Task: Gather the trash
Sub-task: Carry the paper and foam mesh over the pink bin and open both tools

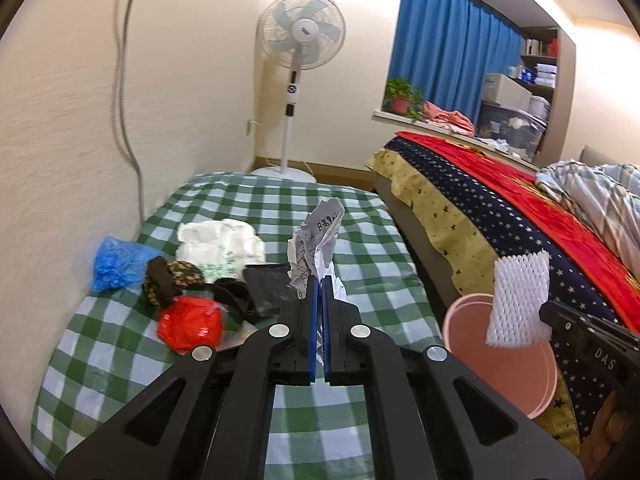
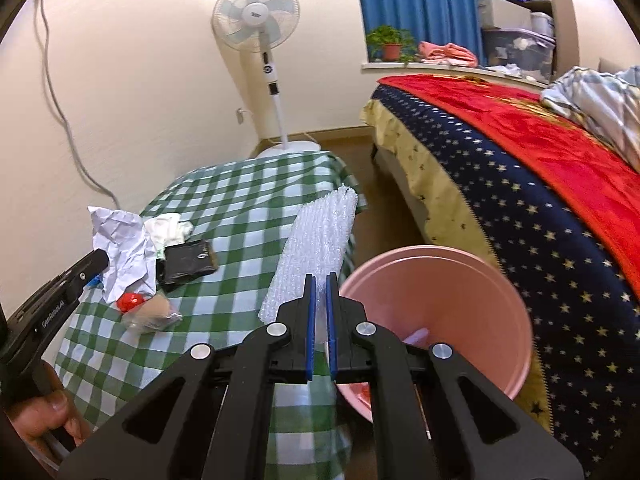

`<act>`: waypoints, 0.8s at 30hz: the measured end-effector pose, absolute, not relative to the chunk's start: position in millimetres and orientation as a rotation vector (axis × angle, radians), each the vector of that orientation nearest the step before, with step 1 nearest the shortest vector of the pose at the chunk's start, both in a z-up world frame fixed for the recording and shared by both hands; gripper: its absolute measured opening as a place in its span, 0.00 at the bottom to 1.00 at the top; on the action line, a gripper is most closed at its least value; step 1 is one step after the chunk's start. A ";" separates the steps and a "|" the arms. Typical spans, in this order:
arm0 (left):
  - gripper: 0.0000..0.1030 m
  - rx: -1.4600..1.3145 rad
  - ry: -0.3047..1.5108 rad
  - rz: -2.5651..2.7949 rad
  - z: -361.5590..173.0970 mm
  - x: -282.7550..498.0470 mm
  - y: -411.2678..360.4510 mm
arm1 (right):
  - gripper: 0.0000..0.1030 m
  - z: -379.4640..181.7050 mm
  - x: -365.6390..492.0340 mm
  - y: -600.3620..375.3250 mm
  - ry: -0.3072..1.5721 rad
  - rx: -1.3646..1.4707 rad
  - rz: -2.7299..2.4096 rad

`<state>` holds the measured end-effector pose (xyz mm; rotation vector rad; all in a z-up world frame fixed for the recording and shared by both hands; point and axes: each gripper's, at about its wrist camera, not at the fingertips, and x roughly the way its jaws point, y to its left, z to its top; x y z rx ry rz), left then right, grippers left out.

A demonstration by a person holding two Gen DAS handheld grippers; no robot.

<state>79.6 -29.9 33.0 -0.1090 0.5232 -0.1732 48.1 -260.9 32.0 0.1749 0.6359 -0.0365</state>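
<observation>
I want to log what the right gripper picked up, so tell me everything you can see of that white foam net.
The foam net is a white sleeve of soft mesh foam, the kind wrapped round fruit, flattened and ribbed with small holes. The right gripper is shut on its lower end, so it sticks up and away from the fingers, clear of the checked cloth. It hangs beside the rim of the pink bin, not yet inside. From the left wrist view it shows as a rough rectangle.

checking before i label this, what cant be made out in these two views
- Pink bin: its bottom, right wrist view, hidden by the right gripper and the foam net it holds.
- Print on the crumpled paper in the left gripper: too small, left wrist view.
- Items behind the red bag: overlapping, unclear.
</observation>
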 end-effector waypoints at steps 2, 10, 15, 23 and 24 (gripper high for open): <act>0.02 -0.103 0.524 -0.190 31.5 77.5 -38.4 | 0.05 32.6 45.8 -266.1 0.634 0.178 -0.052; 0.02 -0.086 0.523 -0.269 29.8 80.9 -68.6 | 0.05 34.0 42.2 -285.9 0.608 0.157 -0.158; 0.02 -0.075 0.532 -0.321 25.1 85.0 -90.7 | 0.05 32.2 38.8 -307.1 0.586 0.154 -0.272; 0.02 -0.056 0.552 -0.400 17.0 89.1 -128.0 | 0.05 23.2 38.9 -329.7 0.593 0.162 -0.363; 0.02 -0.053 0.556 -0.413 15.3 89.6 -132.8 | 0.05 22.6 39.1 -331.0 0.593 0.159 -0.369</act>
